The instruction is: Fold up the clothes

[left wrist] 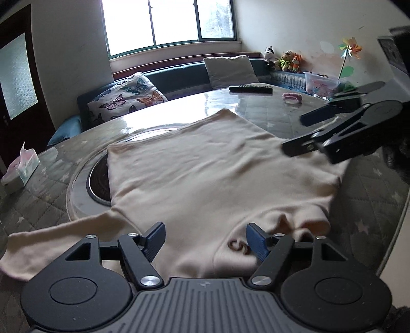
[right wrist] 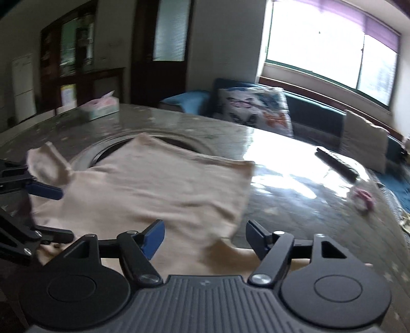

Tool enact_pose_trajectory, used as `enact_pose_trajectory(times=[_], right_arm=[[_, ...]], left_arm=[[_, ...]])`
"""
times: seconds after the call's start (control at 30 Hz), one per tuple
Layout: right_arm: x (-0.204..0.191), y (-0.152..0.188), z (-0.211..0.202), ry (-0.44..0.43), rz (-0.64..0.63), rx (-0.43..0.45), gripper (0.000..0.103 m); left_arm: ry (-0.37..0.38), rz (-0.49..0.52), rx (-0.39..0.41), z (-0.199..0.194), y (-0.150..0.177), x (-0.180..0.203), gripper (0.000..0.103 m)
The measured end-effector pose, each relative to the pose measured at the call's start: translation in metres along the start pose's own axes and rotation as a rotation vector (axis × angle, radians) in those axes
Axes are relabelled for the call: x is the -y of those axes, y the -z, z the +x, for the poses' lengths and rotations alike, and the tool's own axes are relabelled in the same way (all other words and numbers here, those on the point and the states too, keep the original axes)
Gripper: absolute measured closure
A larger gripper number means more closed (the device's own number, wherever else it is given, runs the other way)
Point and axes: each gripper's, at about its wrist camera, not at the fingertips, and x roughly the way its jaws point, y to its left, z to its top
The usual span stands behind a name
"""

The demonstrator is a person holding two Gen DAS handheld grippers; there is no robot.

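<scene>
Both wrist cameras sit low over the table (left wrist: 143,123), close, angled downward. The left faces the window (left wrist: 169,23); the right looks leftward. Both share the cream shirt (left wrist: 205,166).

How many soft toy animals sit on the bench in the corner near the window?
3, side by side: a black-and-white plush toy nearest the window, a brown one in a yellow-green vest in the middle, an orange one beside it. More may be hidden behind them.

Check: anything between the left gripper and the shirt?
Nothing visible. The left gripper hangs open right over the cream shirt, no object between them. The right gripper, also open, is off at the shirt's far side.
</scene>
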Motion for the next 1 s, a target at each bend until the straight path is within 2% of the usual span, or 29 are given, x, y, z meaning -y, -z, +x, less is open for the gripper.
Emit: enact_pose_trajectory(times=[0.3,0.53,0.77,1.0], right_arm=[[-0.051,0.010,0.012,-0.072,-0.134,-0.025,0.026],[-0.064,0.023,0.015,-0.090,-0.196,-0.062,0.024],[-0.067,0.011,0.015,-0.096,-0.181,-0.028,0.023],[-0.074,0.017,0.022,-0.127,-0.192,-0.053,0.023]], left_arm=[[0.012,-0.003,-0.004,-0.009,0.011,-0.002,0.030],[0.018,-0.025,0.027,-0.023,0.010,-0.011,0.028],[-0.038,-0.075,0.058,-0.032,0.006,-0.030,0.028],[-0.096,-0.108,0.034,-0.033,0.014,-0.047,0.028]])
